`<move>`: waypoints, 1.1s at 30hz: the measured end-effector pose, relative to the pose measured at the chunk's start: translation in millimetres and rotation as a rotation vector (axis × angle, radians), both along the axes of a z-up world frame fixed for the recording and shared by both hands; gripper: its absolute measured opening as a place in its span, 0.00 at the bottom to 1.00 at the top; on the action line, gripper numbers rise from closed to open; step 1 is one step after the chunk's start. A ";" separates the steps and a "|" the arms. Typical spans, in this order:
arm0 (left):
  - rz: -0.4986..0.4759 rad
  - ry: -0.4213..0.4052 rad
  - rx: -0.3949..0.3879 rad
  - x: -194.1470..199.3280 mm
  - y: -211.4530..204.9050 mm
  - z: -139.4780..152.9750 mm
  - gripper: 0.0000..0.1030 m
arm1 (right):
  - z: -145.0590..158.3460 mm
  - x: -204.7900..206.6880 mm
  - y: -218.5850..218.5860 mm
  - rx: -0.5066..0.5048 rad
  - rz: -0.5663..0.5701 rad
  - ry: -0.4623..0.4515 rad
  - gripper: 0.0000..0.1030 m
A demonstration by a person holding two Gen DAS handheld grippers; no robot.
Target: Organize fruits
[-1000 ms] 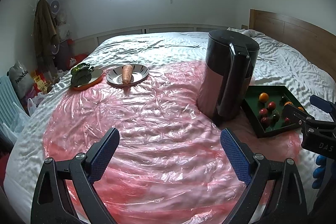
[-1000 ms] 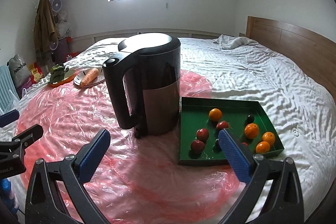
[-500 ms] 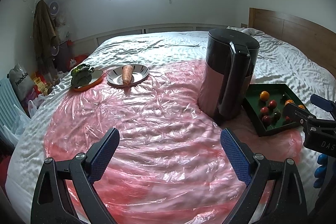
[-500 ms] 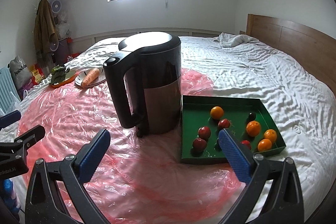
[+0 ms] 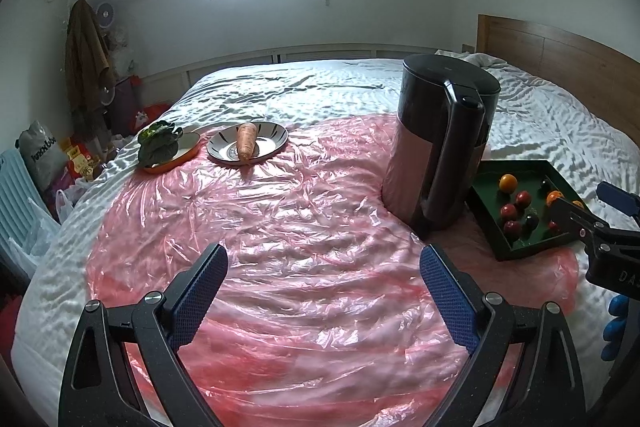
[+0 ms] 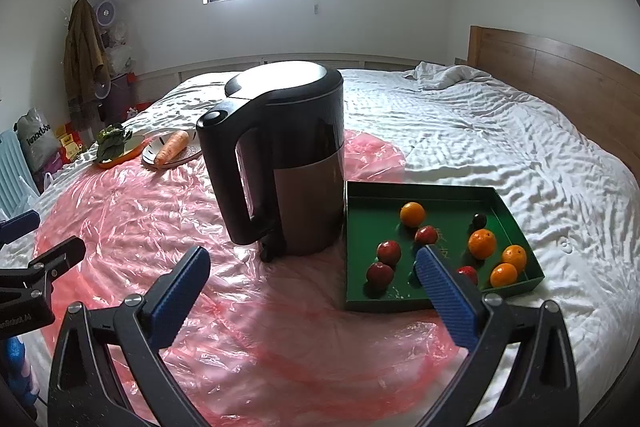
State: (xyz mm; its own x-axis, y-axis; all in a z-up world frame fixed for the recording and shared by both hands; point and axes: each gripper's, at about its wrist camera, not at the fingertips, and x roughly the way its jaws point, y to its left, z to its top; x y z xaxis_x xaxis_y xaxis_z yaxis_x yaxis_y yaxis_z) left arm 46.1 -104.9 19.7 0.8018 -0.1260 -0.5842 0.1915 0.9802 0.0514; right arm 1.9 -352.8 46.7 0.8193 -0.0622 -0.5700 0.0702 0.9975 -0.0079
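Hovering over the near edge of the pink plastic sheet (image 6: 280, 339), the right gripper (image 6: 312, 283) has its jaws spread wide and holds nothing; the left gripper (image 5: 322, 287) hangs likewise wide and empty above the sheet's near middle. The fruits sit loose in the green tray (image 6: 516, 223) at the sheet's right edge, partly on the bare white bedsheet (image 6: 520, 147): red fruits (image 6: 389, 251) near the tray's front left, oranges (image 6: 482, 243) toward its right wall, one dark fruit (image 6: 479, 219) near the back. Risk 1: round fruit on a flat tray floor will likely roll away from a closing pad, and a glancing contact could knock neighbours together. Risk 2: the tray rests on soft bedding, so downward pressure may tip it and send everything to one corner. Risk 3: the kettle (image 6: 288, 163) stands just beside the tray's left wall, handle toward the camera; a sideways swing of either gripper could topple it on the slick, crinkled plastic. Farther back, at the sheet's far left edge, the carrot (image 5: 246, 145) on a striped plate (image 5: 276, 141) and leafy greens (image 5: 158, 147) on an orange plate (image 5: 188, 149) lie well apart from the tray, so confusion with the fruits seems unlikely.
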 end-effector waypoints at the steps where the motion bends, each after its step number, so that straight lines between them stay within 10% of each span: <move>1: 0.001 0.001 0.000 0.3 1.1 -0.4 0.92 | -0.7 -0.2 0.2 0.005 0.000 0.003 1.00; 33: -0.014 -0.002 0.033 -2.9 2.1 -1.0 0.92 | -4.1 -3.3 1.0 0.030 0.007 0.015 1.00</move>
